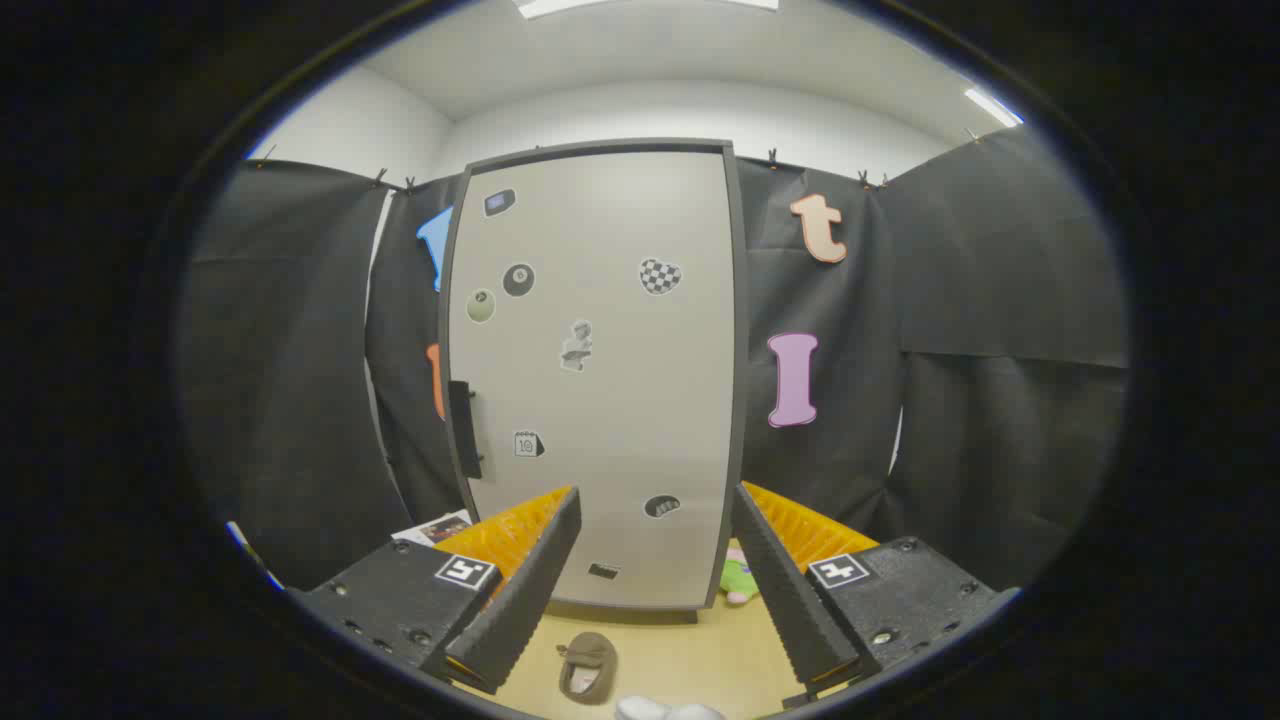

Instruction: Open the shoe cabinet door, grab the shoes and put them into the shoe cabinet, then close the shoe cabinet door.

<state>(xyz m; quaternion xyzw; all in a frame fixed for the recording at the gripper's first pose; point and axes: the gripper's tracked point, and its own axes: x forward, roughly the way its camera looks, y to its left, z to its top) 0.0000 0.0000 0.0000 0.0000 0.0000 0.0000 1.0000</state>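
Cabinet door (pixel 600 380), shut, upright beyond the gripper (pixel 655 560); likely stiff, light-swinging panel, best taken by dark handle (pixel 464 428) at its left edge. Shoe (pixel 587 667), soft, on surface (pixel 700 650) between the spread, empty fingers. Green toy (pixel 738 580) beside cabinet base.

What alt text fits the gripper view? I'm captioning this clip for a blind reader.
A tall shoe cabinet stands shut ahead, its pale door dotted with stickers and a dark handle on its left edge. The open gripper points at it, fingers apart and holding nothing. A brown shoe lies on the floor between the fingers.
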